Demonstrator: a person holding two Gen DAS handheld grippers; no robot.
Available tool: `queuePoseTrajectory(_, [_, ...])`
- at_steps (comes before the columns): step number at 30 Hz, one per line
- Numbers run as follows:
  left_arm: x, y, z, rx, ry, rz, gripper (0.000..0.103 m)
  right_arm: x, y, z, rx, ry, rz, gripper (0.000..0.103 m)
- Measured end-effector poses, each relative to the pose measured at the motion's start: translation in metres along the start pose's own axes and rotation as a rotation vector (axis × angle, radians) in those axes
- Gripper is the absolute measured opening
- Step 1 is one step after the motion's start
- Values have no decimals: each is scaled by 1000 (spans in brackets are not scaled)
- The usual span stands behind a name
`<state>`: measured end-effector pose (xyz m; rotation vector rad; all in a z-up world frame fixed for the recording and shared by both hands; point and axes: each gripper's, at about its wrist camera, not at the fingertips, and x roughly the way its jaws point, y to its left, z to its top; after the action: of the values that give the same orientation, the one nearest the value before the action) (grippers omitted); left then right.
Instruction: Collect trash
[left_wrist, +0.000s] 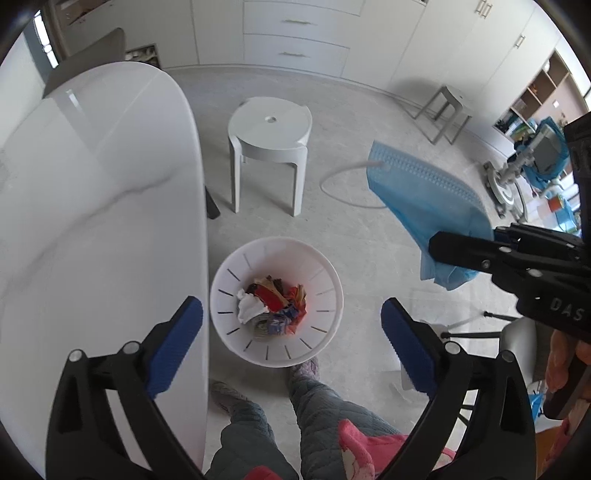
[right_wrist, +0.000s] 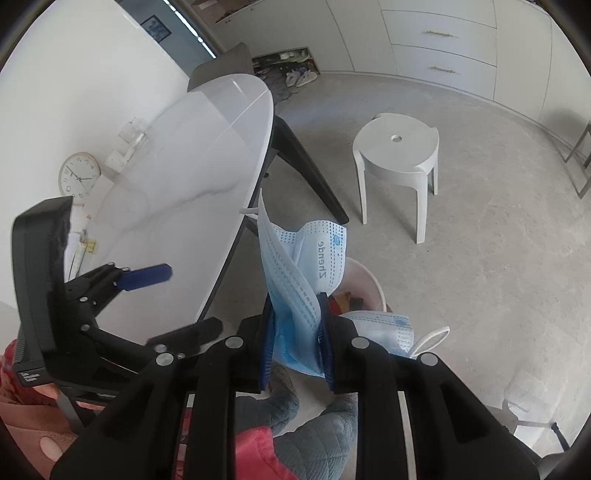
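The white worktop (left_wrist: 99, 221) is running down the left of the left wrist view, its curved edge lying just beside the white trash bin (left_wrist: 325, 269) standing on the grey floor (left_wrist: 369, 240). Open floor is stretching beyond the bin toward a white stool (left_wrist: 269, 147) and a second, square stool (left_wrist: 445, 110) near the cupboards (left_wrist: 295, 37). The person's quilted legs (left_wrist: 317, 406) are standing right at the bin's near rim.

The left gripper (left_wrist: 291, 343) is hanging over the bin with its jaws spread wide and nothing between them; one blue pad is overlapping the worktop edge. The right gripper (right_wrist: 295, 339) is off to the bin's right, its jaws clamping blue face masks (right_wrist: 295, 280), which are hanging in the air, not yet over the bin's mouth.

Inside the bin are lying crumpled wrappers (left_wrist: 280, 302) and a white tissue (left_wrist: 249, 308).
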<state>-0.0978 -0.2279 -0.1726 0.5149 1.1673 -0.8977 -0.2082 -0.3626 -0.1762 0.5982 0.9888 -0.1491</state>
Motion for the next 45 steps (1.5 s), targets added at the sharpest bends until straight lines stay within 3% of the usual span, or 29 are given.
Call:
queuePoseTrajectory(12, [-37,31,-11,-88,-52,61,94,29,16,-3,-27,50,-14,23])
queuePoseTrajectory(18, [-48,47,-19,-130,-68,88,94,56,28,-7,-59,91,-65,26])
queuePoseTrajectory(24, [-55,61,-25,-166,-80,110,94,85,33,-10,-50,134,-73,41])
queuePoseTrajectory(25, [-55,61,-25,-170,-80,113,94,89,33,-11,-43,140,-74,48])
queuePoseTrajectory(28, [-55,66,-28,-186,-77,119,94,95,35,-13,-44,151,-75,50])
queuePoseTrajectory(31, [-55,68,-28,-195,-74,125,94,95,35,-13,-37,156,-70,60])
queuePoseTrajectory(33, [-56,70,-29,-203,-76,127,94,93,36,-13,-36,151,-77,65])
queuePoseTrajectory(35, [-56,71,-29,-210,-79,134,94,89,37,-11,-31,141,-101,80])
queuePoseTrajectory(37, [-58,73,-30,-217,-85,141,94,81,39,-9,-17,125,-126,87])
queuePoseTrajectory(45, [-72,85,-31,-265,-121,166,94,35,80,14,-76,19,-175,100])
